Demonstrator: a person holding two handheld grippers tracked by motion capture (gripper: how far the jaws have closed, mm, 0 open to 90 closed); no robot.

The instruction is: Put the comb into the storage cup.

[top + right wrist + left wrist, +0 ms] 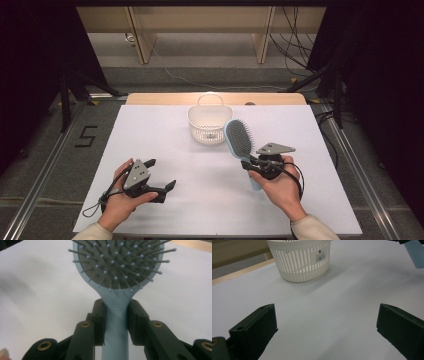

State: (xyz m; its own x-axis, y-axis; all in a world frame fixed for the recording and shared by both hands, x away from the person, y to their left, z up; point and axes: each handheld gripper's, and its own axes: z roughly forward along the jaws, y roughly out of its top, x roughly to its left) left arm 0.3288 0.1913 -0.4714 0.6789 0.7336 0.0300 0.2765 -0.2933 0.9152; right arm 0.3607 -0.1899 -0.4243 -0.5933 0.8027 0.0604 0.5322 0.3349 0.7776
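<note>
**Hairbrush held by its handle, basket just ahead**

While the left gripper (165, 187) rests low on the white table (150, 145) with its jaws spread wide and nothing between them, the work in hand looks like carrying the hairbrush (239, 139) to the white basket (210, 124). The right gripper (256, 165) has its jaws clamped on the pale blue handle just below the head, bristles facing up. To do it well, I would keep that grip firm, lift the head above the rim, and lower it in before letting go.

From above, the brush head lies just beside the basket, at its right. Looking along the left gripper's jaws, the basket (299, 260) shows its slatted wall and label. Looking along the right gripper's (116, 322) jaws, both pads press squarely on the handle of the hairbrush (117, 262).
</note>
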